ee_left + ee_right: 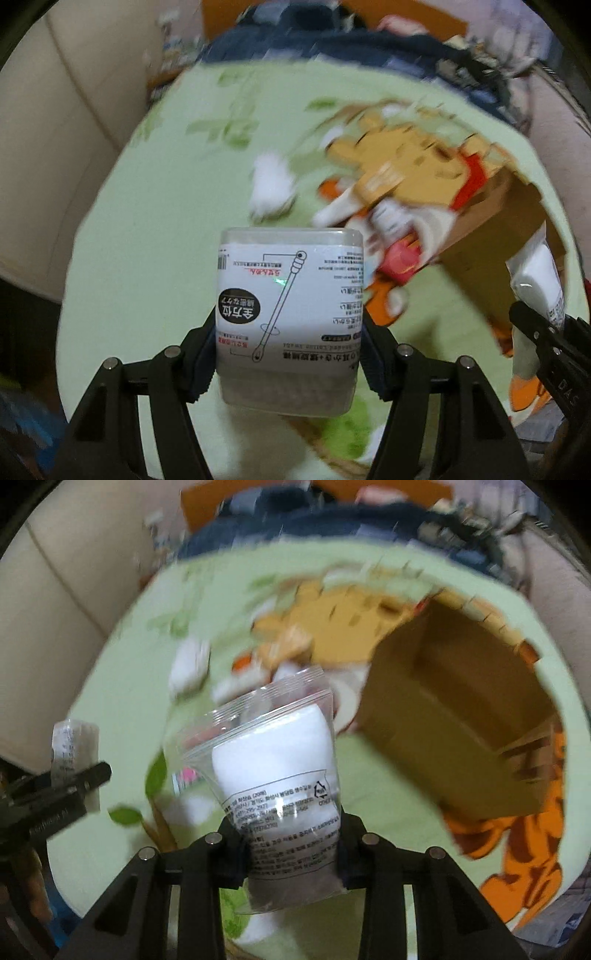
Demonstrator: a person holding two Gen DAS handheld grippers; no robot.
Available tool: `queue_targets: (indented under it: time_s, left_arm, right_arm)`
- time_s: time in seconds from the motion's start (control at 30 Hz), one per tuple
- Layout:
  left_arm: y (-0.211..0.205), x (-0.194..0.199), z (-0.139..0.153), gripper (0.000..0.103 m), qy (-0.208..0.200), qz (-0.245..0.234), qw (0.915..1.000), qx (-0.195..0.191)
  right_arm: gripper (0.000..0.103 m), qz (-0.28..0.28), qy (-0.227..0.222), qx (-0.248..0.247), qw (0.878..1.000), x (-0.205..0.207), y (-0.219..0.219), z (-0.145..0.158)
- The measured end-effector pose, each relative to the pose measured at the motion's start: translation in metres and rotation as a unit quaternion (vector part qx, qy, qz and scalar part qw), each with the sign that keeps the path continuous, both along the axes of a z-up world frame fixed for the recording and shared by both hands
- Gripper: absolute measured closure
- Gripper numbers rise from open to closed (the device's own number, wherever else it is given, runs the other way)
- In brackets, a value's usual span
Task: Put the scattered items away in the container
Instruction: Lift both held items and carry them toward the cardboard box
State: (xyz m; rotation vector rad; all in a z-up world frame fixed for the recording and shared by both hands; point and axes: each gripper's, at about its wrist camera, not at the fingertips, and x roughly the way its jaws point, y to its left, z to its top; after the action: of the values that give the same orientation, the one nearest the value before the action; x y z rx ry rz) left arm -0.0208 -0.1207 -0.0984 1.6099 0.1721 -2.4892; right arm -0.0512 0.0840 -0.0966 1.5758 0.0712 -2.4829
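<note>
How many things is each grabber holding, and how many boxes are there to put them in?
Clear plastic cotton swab case, in the left gripper: 1
Clear plastic bag of white cotton pads, in the right gripper: 1
Open brown cardboard box: 1
Total: 3

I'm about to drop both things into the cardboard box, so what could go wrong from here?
The right gripper pinches only the lower end of the plastic bag, so its soft, slick film might slip. The left gripper holds the cotton swab case low, so it could tip. The cardboard box sits tilted and might shift.
</note>
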Motion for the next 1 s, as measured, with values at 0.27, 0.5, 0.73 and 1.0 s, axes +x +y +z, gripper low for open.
queue_targets:
  time_s: [0.27,0.5,0.73,1.0]
  left_arm:
    - [0.086,-0.026,0.089,0.037,0.073,-0.064,0.9951,-0.021]
    - [0.151,-0.042,0.097,0.037,0.046,-0.118,0.9920,-0.008]
    - [0.193,-0.050,0.101,0.037,0.046,-0.140,0.9890,-0.010]
    - [0.227,-0.058,0.110,0.037,0.053,-0.149,0.9870,-0.029]
  right_arm:
    - [0.068,-0.062,0.116,0.017,0.991,0.021,0.047,0.102]
    - [0.068,-0.113,0.145,0.023,0.983,0.038,0.104,0.138]
    - [0.068,-0.147,0.164,0.021,0.975,0.045,0.158,0.155]
    - [0.068,-0.142,0.181,0.014,0.973,0.035,0.190,0.163]
